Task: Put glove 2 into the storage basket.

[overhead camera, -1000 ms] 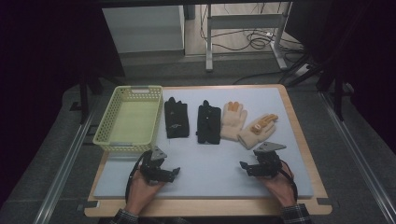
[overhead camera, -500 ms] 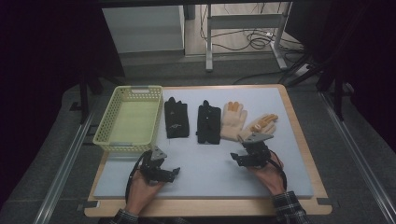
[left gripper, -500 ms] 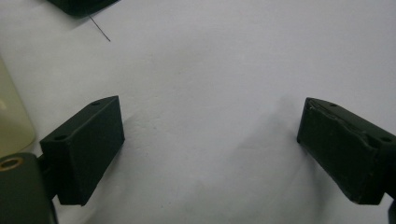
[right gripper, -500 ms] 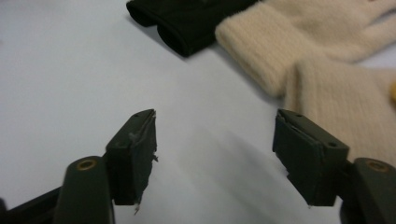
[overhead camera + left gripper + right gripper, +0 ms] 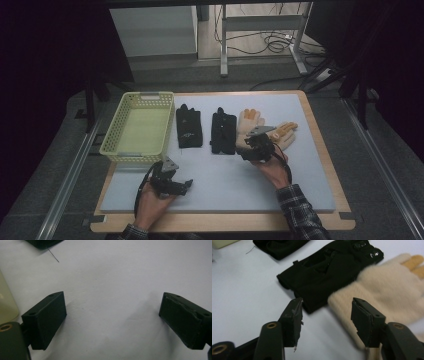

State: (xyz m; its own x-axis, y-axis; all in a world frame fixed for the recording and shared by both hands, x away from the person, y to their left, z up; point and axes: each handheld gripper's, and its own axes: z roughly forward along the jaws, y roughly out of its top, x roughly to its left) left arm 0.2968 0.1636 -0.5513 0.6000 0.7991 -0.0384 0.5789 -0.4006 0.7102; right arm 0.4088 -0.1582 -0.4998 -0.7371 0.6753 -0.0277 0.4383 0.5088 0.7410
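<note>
in the high view a pale blue-grey mat on a wooden-edged table fills the middle of the frame. at its upper left sits a pale yellow-green plastic mesh basket, with nothing visible inside it. to the right of the basket, along the upper part of the mat, lie four gloves in a row: a black fabric glove nearest the basket, a second black fabric glove just beside it, then a cream fuzzy glove with orange fingertips, and a second cream fuzzy glove lying tilted at the right end.

the left gripper sits low in the frame, left of centre, over bare mat below the basket, held by a hand coming in from the bottom edge. in the left gripper view its two black jaws stand wide apart over plain mat, with nothing between them.

the right gripper is at the centre right, held by a hand in a plaid sleeve, right at the lower edge of the cream gloves. in the right gripper view its jaws are spread, with the cuff edge of the first cream glove lying just beyond and between them, and the second black glove to the upper left of that. i cannot tell whether the jaws touch the cuff.
</note>
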